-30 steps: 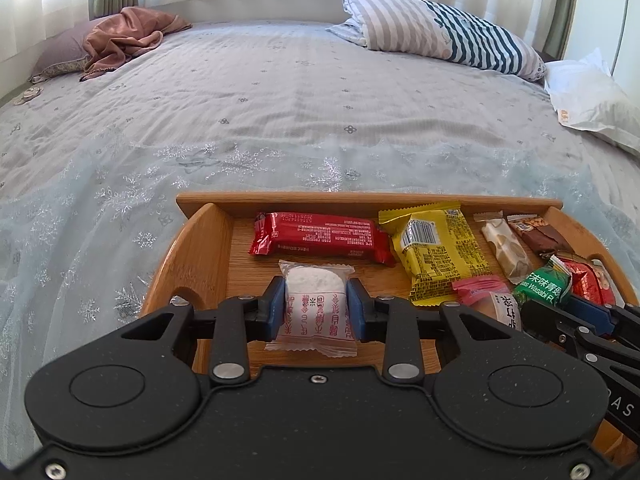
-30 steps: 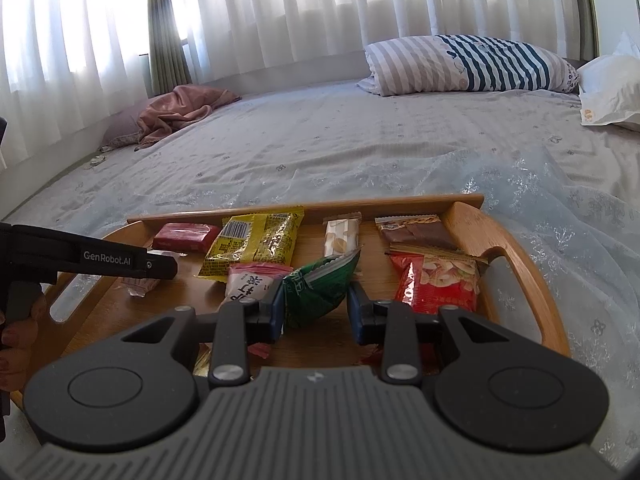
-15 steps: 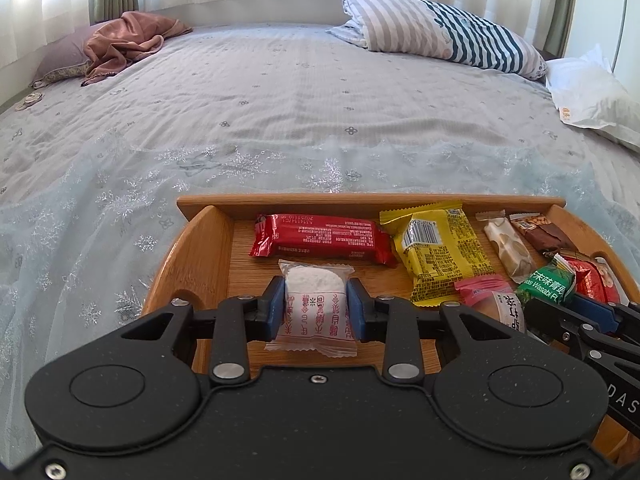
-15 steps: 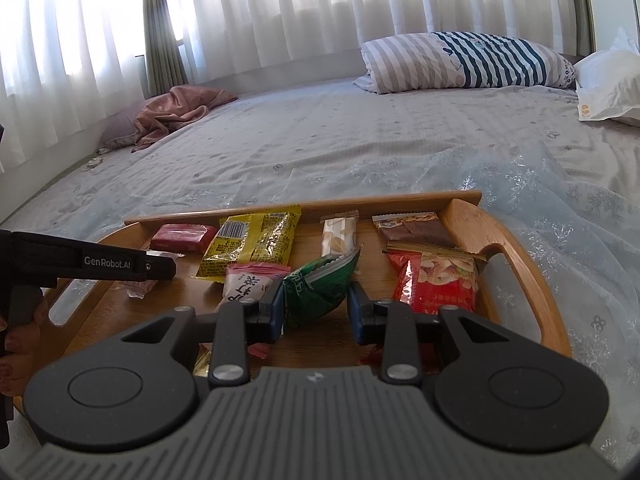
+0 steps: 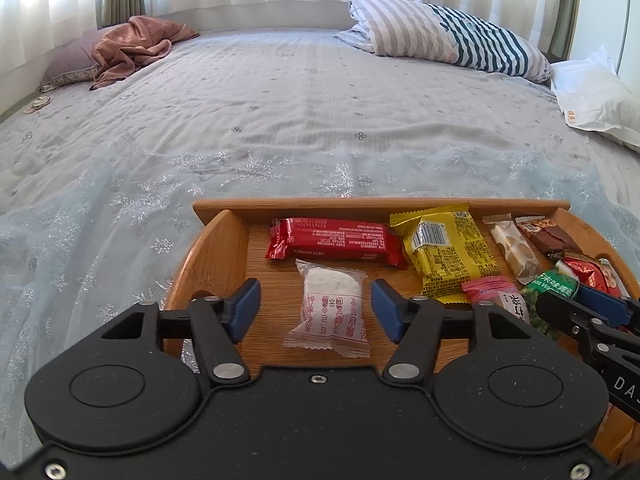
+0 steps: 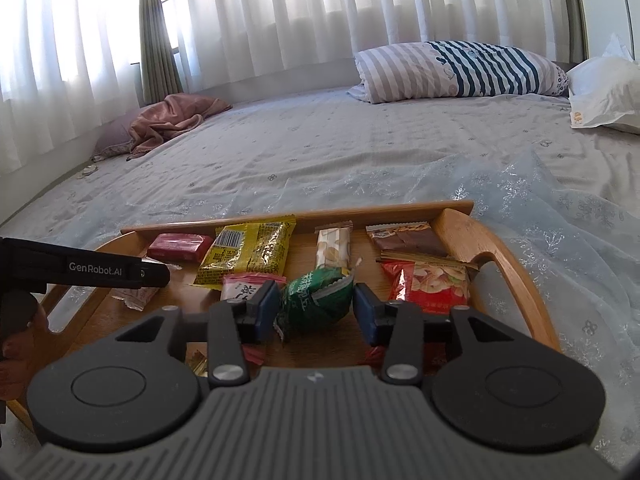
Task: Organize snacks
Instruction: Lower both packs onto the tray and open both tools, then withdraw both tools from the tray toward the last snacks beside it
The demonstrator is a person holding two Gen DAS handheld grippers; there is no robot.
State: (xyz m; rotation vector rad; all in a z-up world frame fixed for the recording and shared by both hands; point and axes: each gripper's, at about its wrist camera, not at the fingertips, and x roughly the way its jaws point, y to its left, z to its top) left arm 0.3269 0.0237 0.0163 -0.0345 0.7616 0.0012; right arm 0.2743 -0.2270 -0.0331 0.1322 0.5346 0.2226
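Left hand-held gripper [image 5: 312, 312]: jaws just spread, blue pads clear of the white rice-cake packet [image 5: 330, 308] lying flat between them on the wooden tray [image 5: 216, 256]. No contact either side.

Right hand-held gripper [image 6: 314, 312]: jaws also just opened; green snack bag [image 6: 316, 296] sits crumpled between the pads on the tray floor, left pad just beside or grazing the bag, right pad clear of it. Not pinched.

Beside the green bag: pink packet [image 6: 240, 288] to its left, red chip bag [image 6: 428, 286] to its right. A person's fingers [image 6: 16, 344] show at the left edge of the right wrist view, on the other gripper's handle.

Further back, a row along the tray's far wall: red bar [image 5: 336, 240], yellow packet [image 5: 448, 252], cream wafer [image 5: 514, 252], brown chocolate bar [image 5: 548, 236]. Yellow packet overlaps the red bar's right end.

Tray rests on the bed [image 5: 280, 120], on a sheer snowflake cloth [image 5: 100, 216]. Far end of the bed: striped pillow [image 5: 444, 40], white pillow [image 5: 592, 96], crumpled brown blanket [image 5: 132, 46]. Curtains [image 6: 280, 12] behind.
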